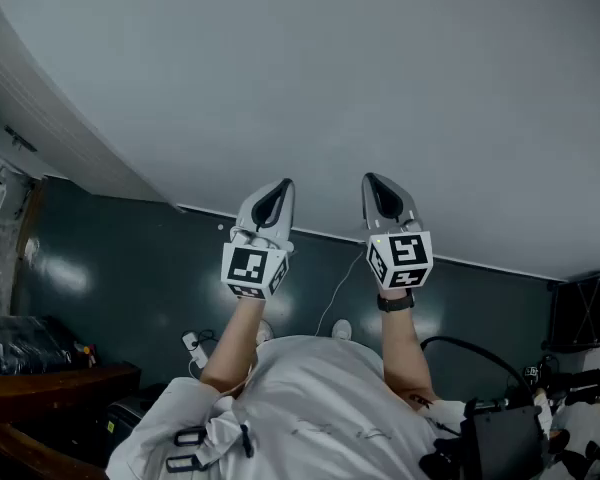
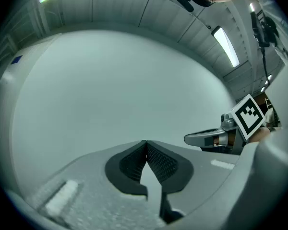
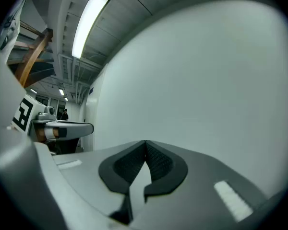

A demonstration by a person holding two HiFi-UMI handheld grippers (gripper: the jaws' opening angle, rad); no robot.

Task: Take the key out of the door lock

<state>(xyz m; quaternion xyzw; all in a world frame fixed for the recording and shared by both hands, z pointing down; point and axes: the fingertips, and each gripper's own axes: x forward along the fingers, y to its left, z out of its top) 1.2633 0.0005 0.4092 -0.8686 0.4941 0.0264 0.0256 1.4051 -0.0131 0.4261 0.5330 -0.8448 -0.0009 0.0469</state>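
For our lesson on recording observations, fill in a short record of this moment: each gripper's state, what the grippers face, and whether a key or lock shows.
left gripper: shut, nothing between its jaws
right gripper: shut, nothing between its jaws
arrangement: side by side, apart, both raised
facing: plain white wall
key: not seen in any view
door lock: not seen in any view
task stage: key removal not yet begun

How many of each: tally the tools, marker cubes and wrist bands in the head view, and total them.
Tools: 2, left tool and right tool, both shut and empty
Marker cubes: 2, left cube, right cube
Wrist bands: 1, black wrist band
Total: 5
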